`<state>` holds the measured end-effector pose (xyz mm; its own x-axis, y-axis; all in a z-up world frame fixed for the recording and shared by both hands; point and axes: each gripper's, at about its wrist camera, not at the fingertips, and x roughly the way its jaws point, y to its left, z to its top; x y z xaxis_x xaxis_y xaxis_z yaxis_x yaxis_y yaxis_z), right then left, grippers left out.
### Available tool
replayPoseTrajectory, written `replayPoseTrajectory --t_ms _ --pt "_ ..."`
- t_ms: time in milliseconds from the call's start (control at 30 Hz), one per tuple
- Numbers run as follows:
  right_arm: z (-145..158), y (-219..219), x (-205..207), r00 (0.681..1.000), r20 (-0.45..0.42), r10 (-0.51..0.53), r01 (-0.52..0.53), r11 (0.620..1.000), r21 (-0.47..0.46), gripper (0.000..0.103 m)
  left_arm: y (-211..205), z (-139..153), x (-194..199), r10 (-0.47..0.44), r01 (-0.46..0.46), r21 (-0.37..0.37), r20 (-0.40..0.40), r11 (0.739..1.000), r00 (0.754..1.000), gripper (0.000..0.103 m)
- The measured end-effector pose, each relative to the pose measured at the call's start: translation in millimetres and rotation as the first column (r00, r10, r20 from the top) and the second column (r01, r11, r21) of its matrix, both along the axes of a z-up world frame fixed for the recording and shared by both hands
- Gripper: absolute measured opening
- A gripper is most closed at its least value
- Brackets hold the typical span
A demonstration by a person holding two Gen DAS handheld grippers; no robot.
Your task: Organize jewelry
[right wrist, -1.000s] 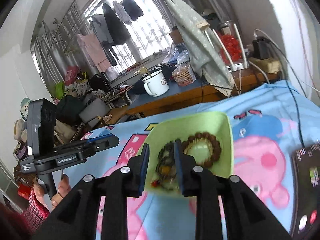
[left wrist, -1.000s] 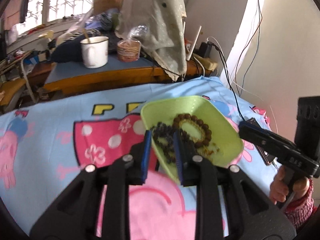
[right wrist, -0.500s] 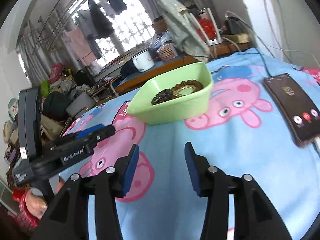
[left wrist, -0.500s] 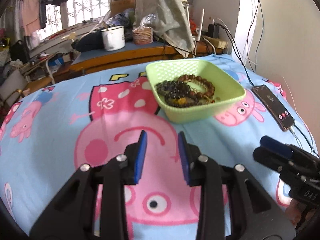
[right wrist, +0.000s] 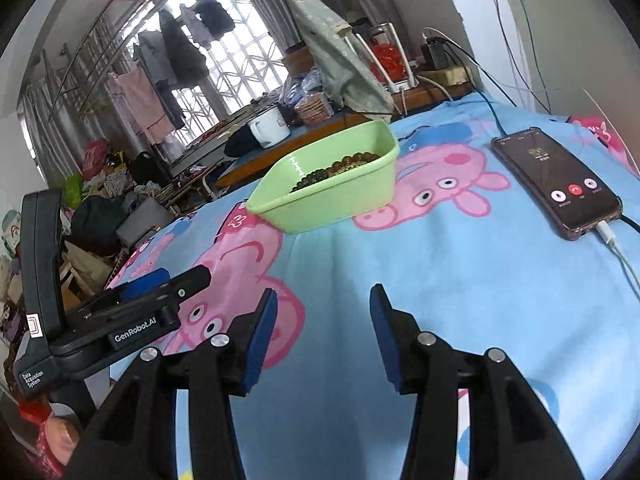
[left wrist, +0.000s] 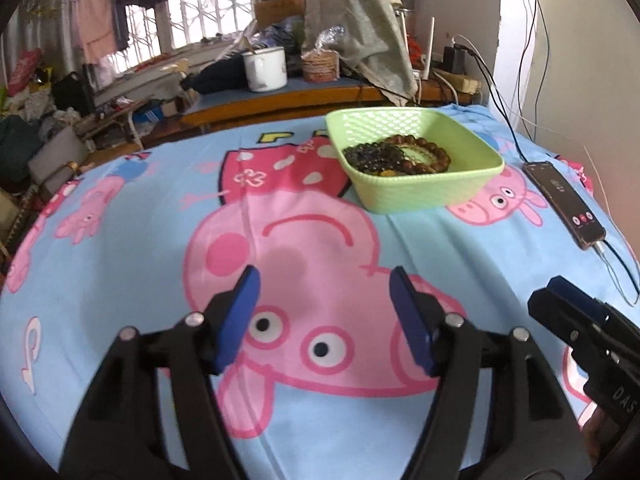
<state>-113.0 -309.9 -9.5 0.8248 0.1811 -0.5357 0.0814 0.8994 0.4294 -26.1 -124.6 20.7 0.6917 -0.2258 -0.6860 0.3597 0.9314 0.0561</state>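
Note:
A light green plastic basket (left wrist: pixel 424 190) sits on the blue cartoon bedsheet (left wrist: pixel 120 280). Inside it lie a dark bead bracelet (left wrist: pixel 370 156) and a brown wooden bead bracelet (left wrist: pixel 430 150). The basket also shows in the right wrist view (right wrist: pixel 332 196), with beads (right wrist: pixel 340 168) just visible over its rim. My left gripper (left wrist: pixel 324 316) is open and empty, low over the sheet, well in front of the basket. My right gripper (right wrist: pixel 322 324) is open and empty, also short of the basket; its tip shows in the left wrist view (left wrist: pixel 560 304).
A phone (right wrist: pixel 556 180) with a lit call screen and a charging cable lies on the sheet right of the basket. Beyond the bed stands a wooden desk (left wrist: pixel 280 100) with a white mug (left wrist: pixel 266 68), a draped cloth and clutter.
Both grippers have pulled back from over the basket and dropped low toward the sheet. Both sets of jaws have opened wide. The bracelets stay in the basket.

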Motion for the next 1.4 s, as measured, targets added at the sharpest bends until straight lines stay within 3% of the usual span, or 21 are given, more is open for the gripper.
replayPoseTrajectory --t_ms 367,800,1400 --pt "9 -1 16 1.0 0.02 0.02 -0.02 0.999 -0.027 0.019 -1 -3 9 0.04 -0.04 0.024 -0.005 0.999 0.999 0.065" --pt "6 -18 41 0.998 0.034 0.049 -0.049 0.999 0.003 0.019 -10 2 22 0.072 -0.074 0.033 0.039 0.997 0.997 0.097" --pt "-4 -29 50 0.995 0.065 0.08 -0.084 0.994 0.065 0.019 -30 0 29 0.097 -0.105 0.106 0.076 0.989 0.992 0.097"
